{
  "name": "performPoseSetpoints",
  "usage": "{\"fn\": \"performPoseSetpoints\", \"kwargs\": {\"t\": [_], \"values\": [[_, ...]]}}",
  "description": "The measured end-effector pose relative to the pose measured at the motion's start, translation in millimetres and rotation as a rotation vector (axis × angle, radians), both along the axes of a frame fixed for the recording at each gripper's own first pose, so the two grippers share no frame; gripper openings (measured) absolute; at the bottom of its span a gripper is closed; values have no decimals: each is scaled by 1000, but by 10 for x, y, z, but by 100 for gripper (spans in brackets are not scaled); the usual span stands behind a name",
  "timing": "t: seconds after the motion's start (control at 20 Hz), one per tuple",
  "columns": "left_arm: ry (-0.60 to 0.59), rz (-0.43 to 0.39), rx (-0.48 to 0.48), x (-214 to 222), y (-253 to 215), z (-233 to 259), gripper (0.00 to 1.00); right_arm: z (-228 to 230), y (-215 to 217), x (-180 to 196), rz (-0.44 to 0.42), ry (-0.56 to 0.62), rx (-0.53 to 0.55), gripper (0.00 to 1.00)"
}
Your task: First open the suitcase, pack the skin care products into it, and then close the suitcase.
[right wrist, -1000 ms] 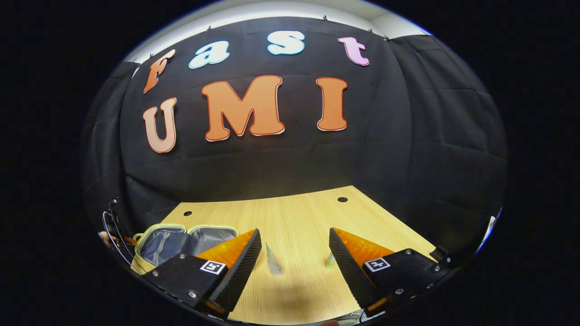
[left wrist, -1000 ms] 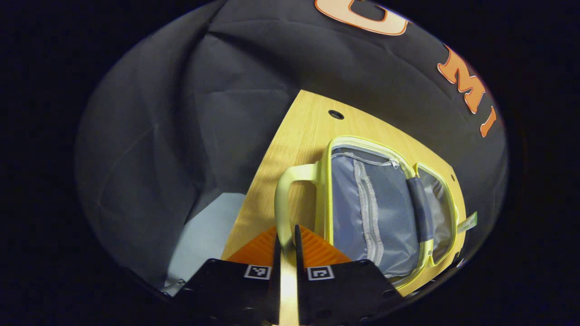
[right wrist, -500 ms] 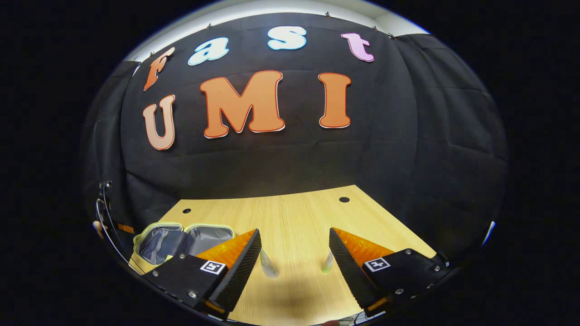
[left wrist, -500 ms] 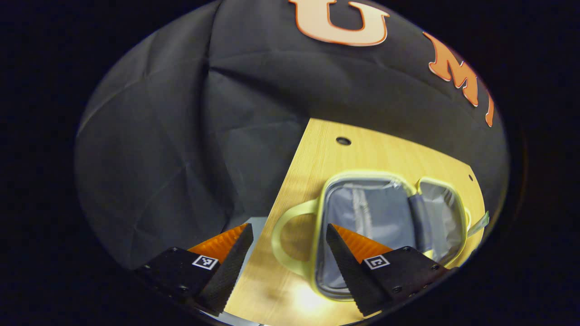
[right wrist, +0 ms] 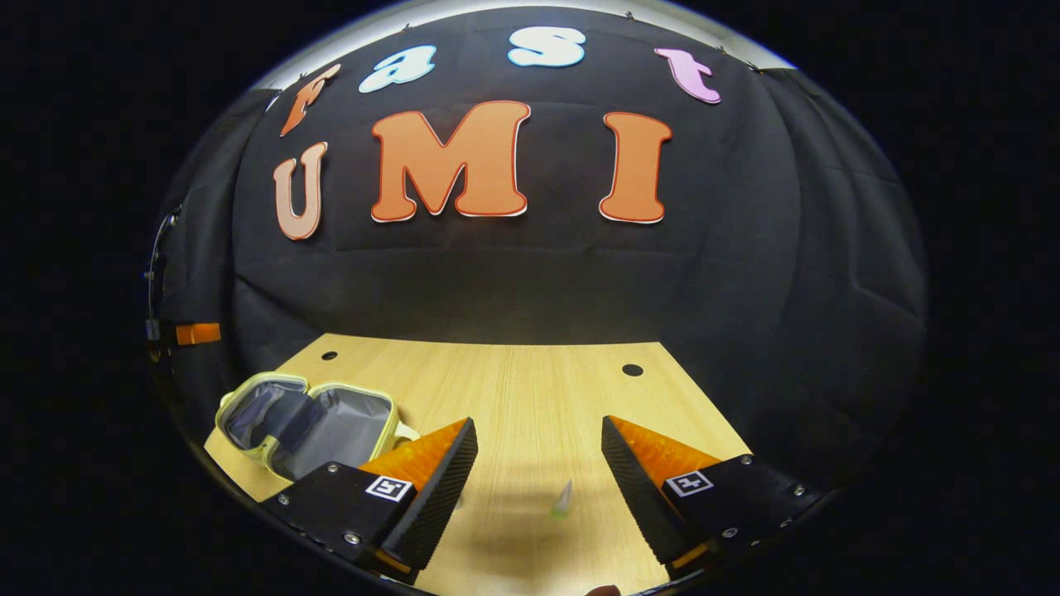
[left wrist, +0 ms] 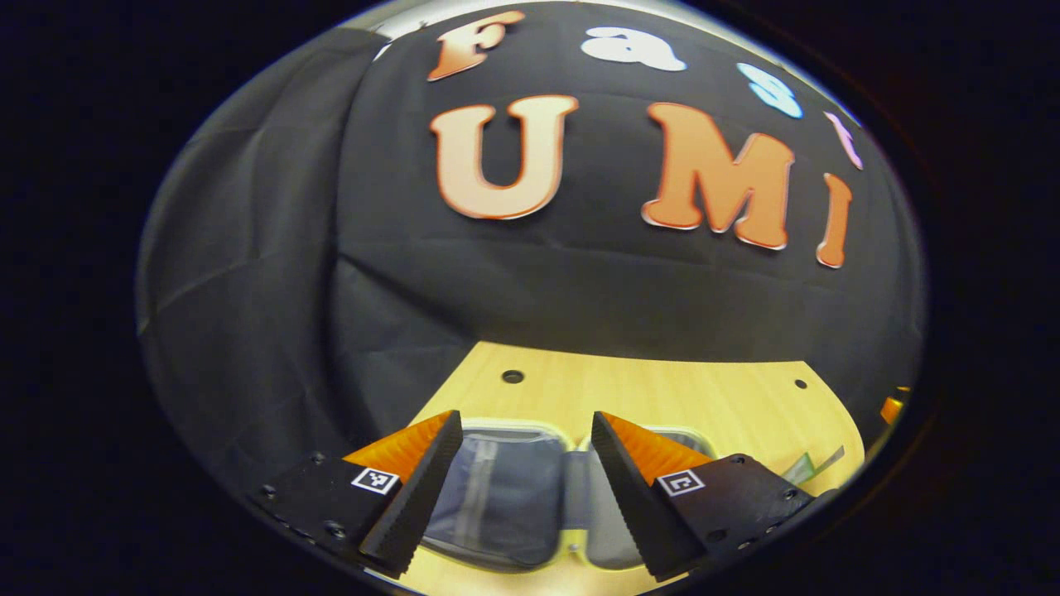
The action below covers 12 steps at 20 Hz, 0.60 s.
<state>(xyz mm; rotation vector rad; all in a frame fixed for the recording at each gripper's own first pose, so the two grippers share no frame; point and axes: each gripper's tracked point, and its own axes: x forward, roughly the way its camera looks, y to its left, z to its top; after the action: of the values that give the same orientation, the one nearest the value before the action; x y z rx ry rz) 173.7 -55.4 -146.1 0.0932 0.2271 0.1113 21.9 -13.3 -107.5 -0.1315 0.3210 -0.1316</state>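
Here small tube (right wrist: 562, 499) lies btwn spread right gripper (right wrist: 538, 472) fingers.

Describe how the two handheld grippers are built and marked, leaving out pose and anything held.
The left gripper has two wedge-shaped fingers with ribbed inner faces, each on a black block fixed with small screws. Each block carries a square black-and-white tag. The right gripper has the same build: ribbed wedge fingers, black screwed blocks and one square tag on each. Both stand open.
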Motion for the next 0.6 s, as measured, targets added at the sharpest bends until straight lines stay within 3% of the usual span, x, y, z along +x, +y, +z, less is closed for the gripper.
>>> {"fn": "performPoseSetpoints", "kwargs": {"t": [0.2,0.35,0.5,0.6], "values": [[-5,-135,-1,-56,-1155,-97,97,-116,-146,51,31,26,11,95],[19,-224,-62,12,-2062,-354,97,-237,-245,49,53,50,13,95],[31,-268,-123,6,-2798,-690,97,-368,-371,43,66,76,10,95],[26,-271,-108,-5,-3112,-861,97,-435,-456,37,66,90,24,95]]}}
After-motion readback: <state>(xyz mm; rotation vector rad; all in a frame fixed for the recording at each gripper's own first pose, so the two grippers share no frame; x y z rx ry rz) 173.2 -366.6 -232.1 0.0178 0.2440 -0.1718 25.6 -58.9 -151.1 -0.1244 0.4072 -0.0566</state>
